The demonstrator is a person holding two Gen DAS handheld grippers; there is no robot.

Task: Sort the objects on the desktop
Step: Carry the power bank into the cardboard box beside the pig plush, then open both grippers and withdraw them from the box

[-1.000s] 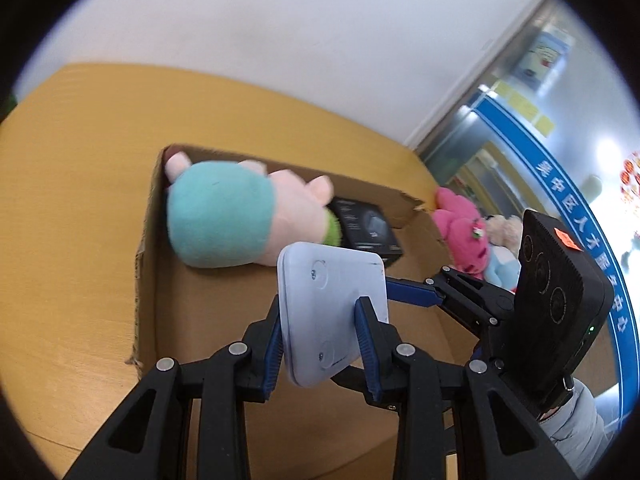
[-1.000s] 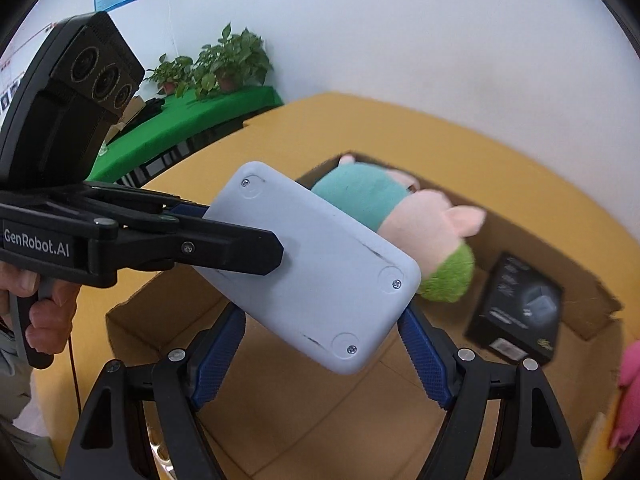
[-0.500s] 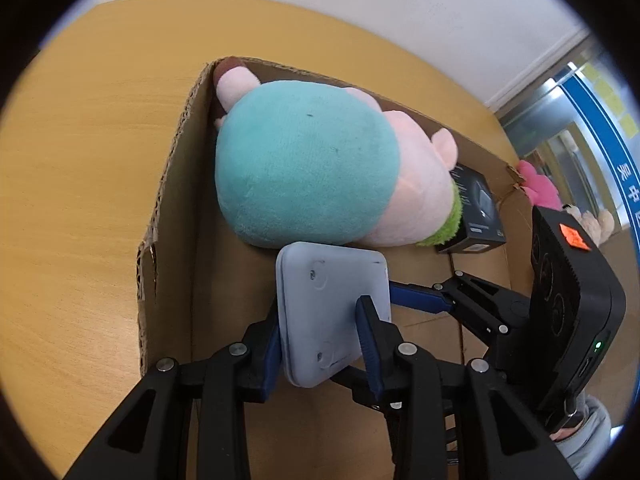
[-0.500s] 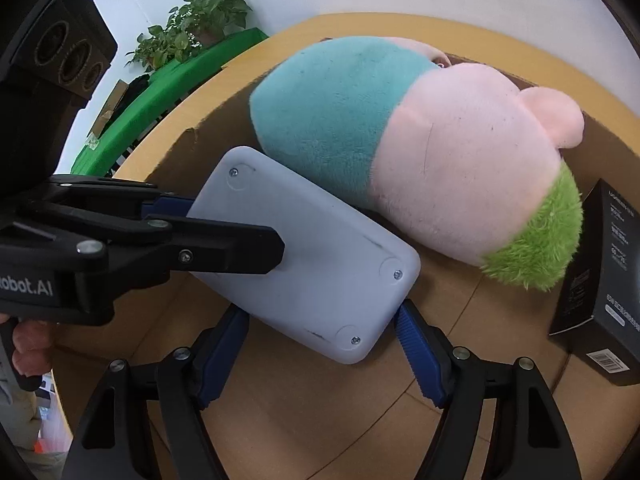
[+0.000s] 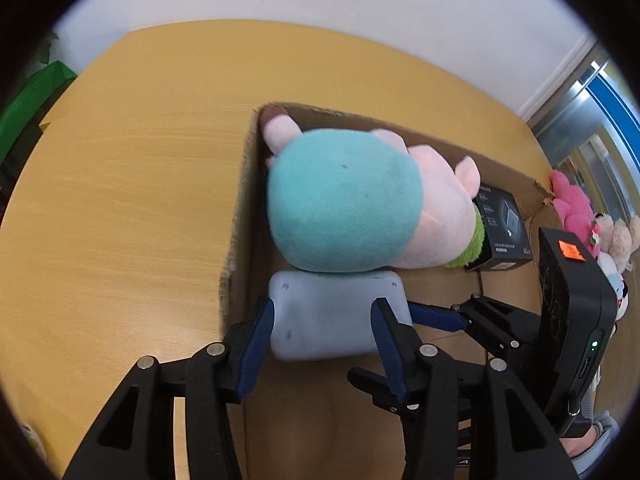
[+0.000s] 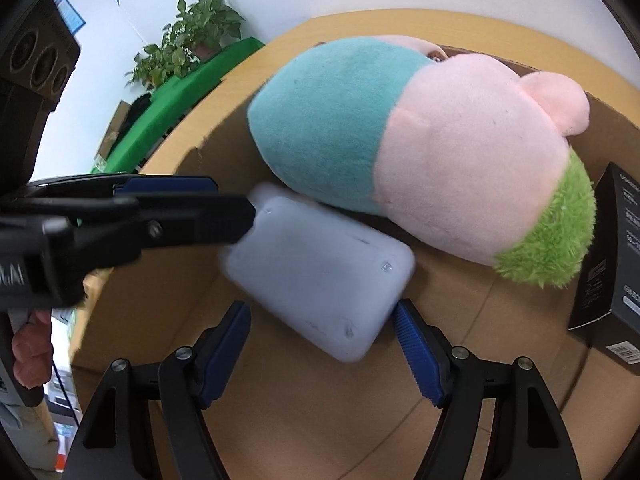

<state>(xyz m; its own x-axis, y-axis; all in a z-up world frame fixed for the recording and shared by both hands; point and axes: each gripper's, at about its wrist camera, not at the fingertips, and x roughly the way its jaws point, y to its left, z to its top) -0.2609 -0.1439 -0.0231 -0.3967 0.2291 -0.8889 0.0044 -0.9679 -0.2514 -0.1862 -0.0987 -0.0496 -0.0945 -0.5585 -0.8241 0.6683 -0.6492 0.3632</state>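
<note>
The pale grey rounded-rectangular plastic device [image 5: 334, 316] is lying flat inside the open brown cardboard box [image 5: 246, 200], touching the teal-and-pink plush toy [image 5: 360, 208]. The left gripper [image 5: 324, 320] is hovering with its fingers spread wide on either side of the device, and the right gripper [image 6: 322, 324] is likewise gaping open around it. A black rectangular carton [image 6: 612, 264] is sitting beside the plush.
</note>
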